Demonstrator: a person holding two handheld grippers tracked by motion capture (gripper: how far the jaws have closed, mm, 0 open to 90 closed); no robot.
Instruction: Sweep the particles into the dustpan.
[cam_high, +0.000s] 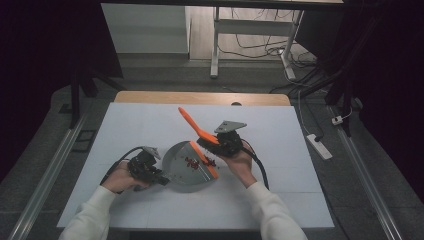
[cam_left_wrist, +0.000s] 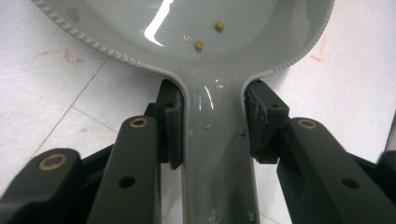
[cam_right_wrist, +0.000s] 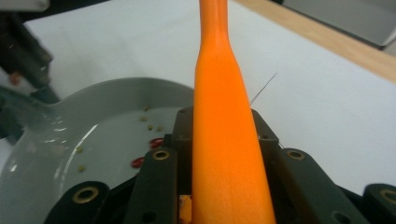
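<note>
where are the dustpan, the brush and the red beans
dustpan (cam_high: 180, 156): high view, bare grey pan floor left of the beans
brush (cam_high: 192, 123): high view, middle of the orange handle
red beans (cam_high: 191, 162): high view, middle of the small red cluster

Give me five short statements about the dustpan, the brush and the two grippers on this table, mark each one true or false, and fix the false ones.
1. The left gripper is clamped on the handle of the grey dustpan. True.
2. The right gripper holds a blue sponge. False: it is shut on an orange brush, whose handle rises between its jaws.
3. The dustpan holds small red and yellow-green bits. True.
4. The dustpan sits on the bare wooden strip at the far edge. False: it rests on the white table cover.
5. The brush handle points toward the person. False: in the high view it slants up and away toward the far side of the table.
</note>
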